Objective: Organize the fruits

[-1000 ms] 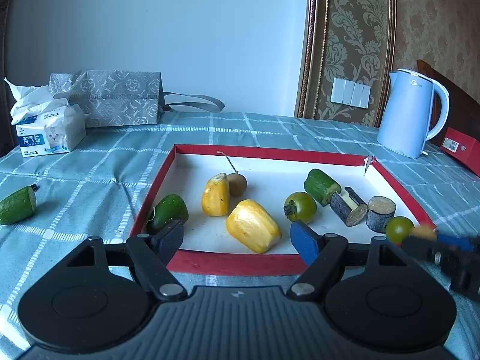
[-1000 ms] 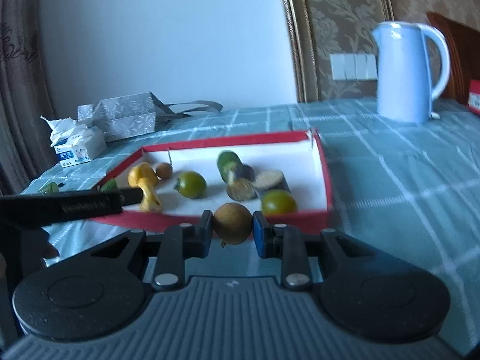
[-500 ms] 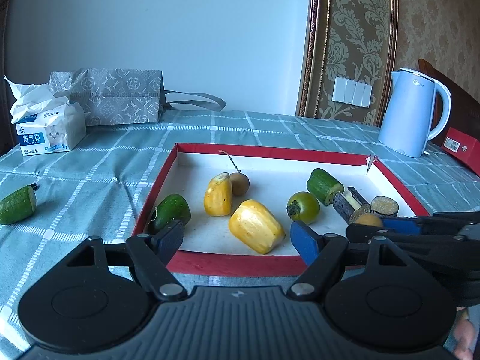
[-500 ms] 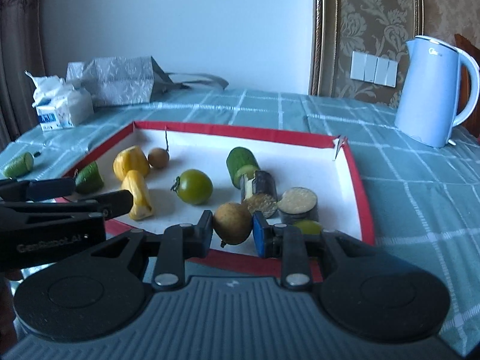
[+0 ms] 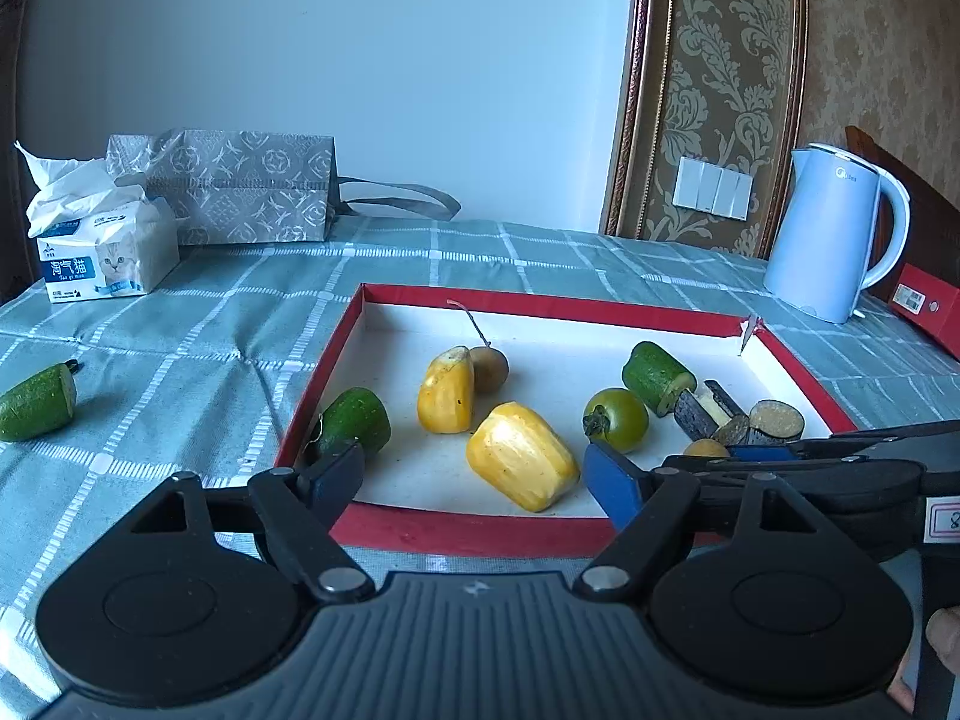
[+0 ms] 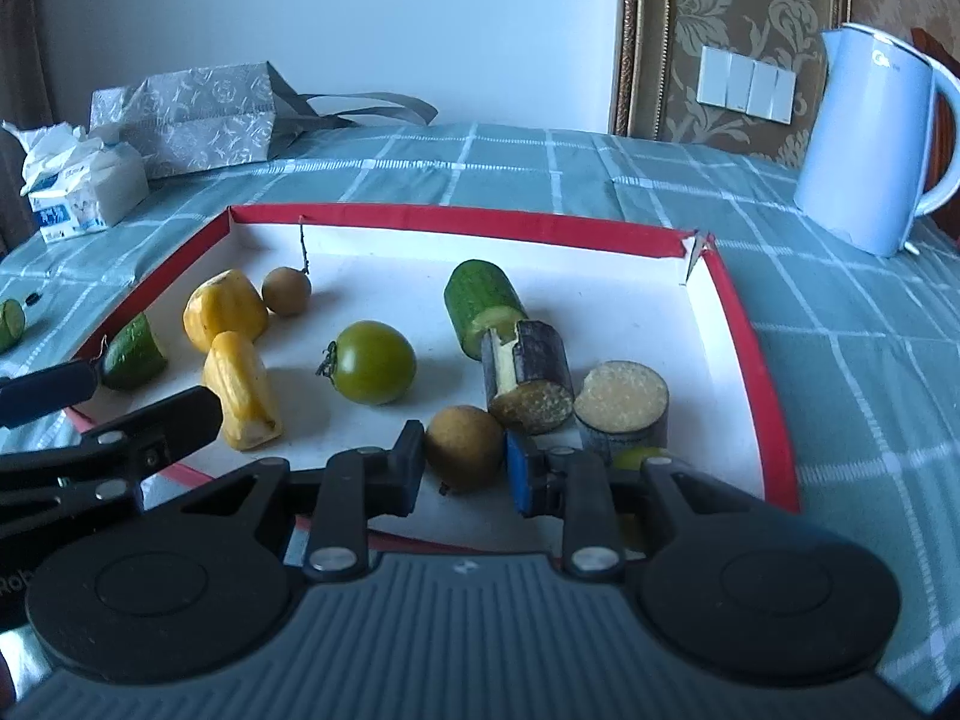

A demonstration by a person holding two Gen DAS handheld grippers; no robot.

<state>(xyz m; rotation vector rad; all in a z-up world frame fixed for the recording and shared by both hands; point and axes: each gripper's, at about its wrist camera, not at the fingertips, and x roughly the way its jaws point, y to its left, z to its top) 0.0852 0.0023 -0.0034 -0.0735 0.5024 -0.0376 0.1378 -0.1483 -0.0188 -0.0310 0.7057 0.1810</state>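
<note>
Checked tablecloth (image 6: 840,360) bears red-rimmed tray (image 6: 738,324), round brown fruit (image 6: 463,447).

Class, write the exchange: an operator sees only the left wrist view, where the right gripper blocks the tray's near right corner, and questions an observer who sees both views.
Operator: What is between the right gripper fingers?
Observer: A round brown fruit. The jaws are opening, and a gap already shows at the blue pad.
Operator: Is anything hidden behind that gripper?
Observer: Yes. A small green fruit lies in the tray, just past the blue pad, right by the eggplant piece.
</note>
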